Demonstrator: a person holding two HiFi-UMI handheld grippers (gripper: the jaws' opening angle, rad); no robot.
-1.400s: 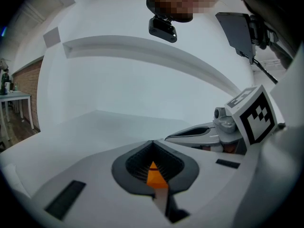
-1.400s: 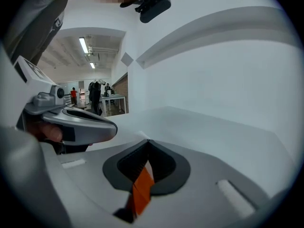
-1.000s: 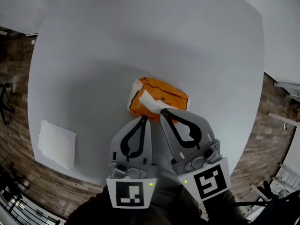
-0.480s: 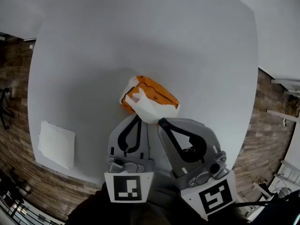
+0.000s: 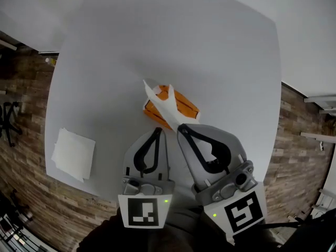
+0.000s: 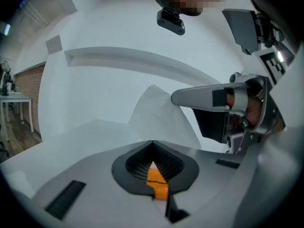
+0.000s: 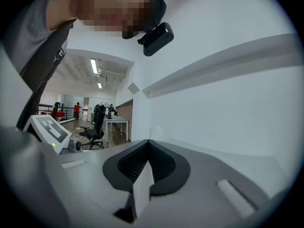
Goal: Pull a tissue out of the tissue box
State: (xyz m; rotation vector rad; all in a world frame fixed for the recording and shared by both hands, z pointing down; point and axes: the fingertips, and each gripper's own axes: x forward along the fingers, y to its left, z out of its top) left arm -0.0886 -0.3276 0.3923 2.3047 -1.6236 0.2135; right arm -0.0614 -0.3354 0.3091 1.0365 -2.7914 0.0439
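Note:
The orange tissue pack [image 5: 182,105] hangs just beyond both grippers over the white table [image 5: 220,51]. A white tissue [image 5: 160,102] stretches out of it, up and to the left. My left gripper [image 5: 157,132] is shut on the near edge of the pack; the left gripper view shows orange wrapping [image 6: 156,180] pinched between its jaws. My right gripper [image 5: 180,127] is shut on the tissue's near end, a white strip [image 7: 141,190] caught between its jaws. In the left gripper view the tissue [image 6: 156,115] fans out beside the right gripper [image 6: 176,98].
A flat white tissue [image 5: 74,154] lies near the table's left front corner. Brick-patterned floor [image 5: 26,140] shows around the table's edges. The right gripper view looks past the left gripper's marker cube [image 7: 47,128] into an office with chairs and desks.
Both grippers have risen. The tissue now stretches longer and tauter out of the pack, and the pack has come up off the table with the left gripper.

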